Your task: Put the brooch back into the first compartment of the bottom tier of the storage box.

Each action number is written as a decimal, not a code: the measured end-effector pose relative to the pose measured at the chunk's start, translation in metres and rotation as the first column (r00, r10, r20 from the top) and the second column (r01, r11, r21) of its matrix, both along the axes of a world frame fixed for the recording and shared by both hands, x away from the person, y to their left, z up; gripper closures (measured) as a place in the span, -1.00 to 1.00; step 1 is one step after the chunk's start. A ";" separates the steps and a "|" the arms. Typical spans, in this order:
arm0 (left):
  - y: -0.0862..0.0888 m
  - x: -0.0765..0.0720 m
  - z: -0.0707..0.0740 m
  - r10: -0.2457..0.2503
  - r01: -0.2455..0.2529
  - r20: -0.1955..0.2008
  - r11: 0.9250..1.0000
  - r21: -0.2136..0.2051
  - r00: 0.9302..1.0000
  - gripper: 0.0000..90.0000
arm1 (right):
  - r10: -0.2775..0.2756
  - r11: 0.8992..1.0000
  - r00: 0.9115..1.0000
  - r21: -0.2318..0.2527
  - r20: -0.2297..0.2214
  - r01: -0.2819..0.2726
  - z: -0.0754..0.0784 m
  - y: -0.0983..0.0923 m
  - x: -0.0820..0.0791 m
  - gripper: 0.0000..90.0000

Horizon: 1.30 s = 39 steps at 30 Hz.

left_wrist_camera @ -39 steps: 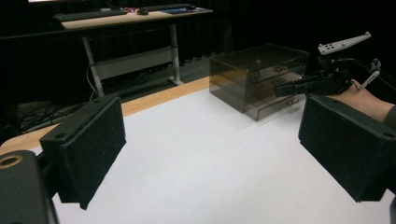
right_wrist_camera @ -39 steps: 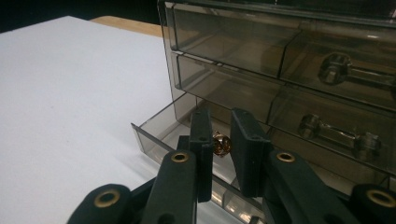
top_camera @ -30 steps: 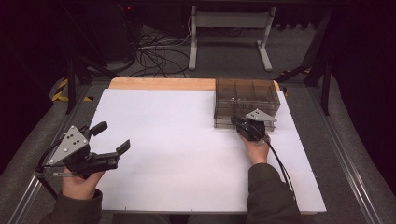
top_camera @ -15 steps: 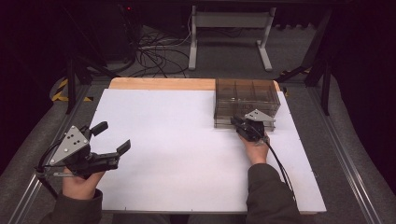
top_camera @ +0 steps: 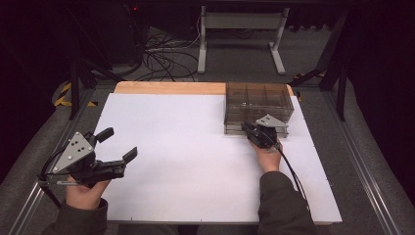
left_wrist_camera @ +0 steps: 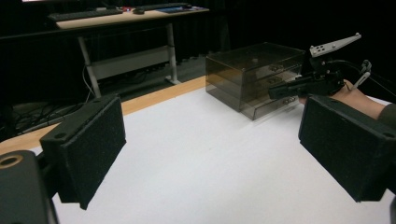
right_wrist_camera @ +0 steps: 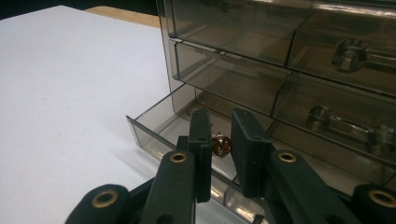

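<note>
A smoky clear plastic drawer cabinet [top_camera: 257, 100] stands at the back right of the white table top [top_camera: 186, 147]. Its bottom left drawer [right_wrist_camera: 152, 128] is pulled partway out. My right gripper [right_wrist_camera: 220, 140] is shut on that drawer's small brass-coloured knob [right_wrist_camera: 222, 144], one pad against each side of it. From above, the right gripper [top_camera: 248, 129] lies level at the cabinet's front. My left gripper [top_camera: 118, 143] hovers near the table's left edge, open, with nothing between its wide-set pads [left_wrist_camera: 93, 149]. Across the table, the left gripper view takes in the cabinet [left_wrist_camera: 247, 70] and the right gripper [left_wrist_camera: 282, 89].
Other shut drawers with knobs [right_wrist_camera: 350, 53] sit above and beside the pulled-out one. A wooden strip [top_camera: 166, 88] runs along the table's far edge. Beyond it are a desk frame [top_camera: 240, 29] and floor cables [top_camera: 161, 54].
</note>
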State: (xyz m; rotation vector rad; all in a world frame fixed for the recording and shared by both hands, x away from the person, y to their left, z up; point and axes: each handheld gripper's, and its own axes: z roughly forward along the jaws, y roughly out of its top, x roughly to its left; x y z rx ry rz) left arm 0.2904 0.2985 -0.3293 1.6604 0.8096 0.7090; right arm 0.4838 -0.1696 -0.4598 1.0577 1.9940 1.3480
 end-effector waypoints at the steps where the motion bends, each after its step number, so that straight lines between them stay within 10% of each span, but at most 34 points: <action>1: 0.000 0.000 0.000 0.000 0.000 0.000 1.000 0.000 1.000 -0.82 | -0.002 1.000 1.000 0.000 0.000 0.002 0.000 0.000 0.000 0.74; 39: 0.001 0.000 0.001 -0.004 0.004 0.002 1.000 -0.012 1.000 -0.82 | -0.011 1.000 1.000 0.016 0.012 0.011 0.015 -0.004 -0.013 0.06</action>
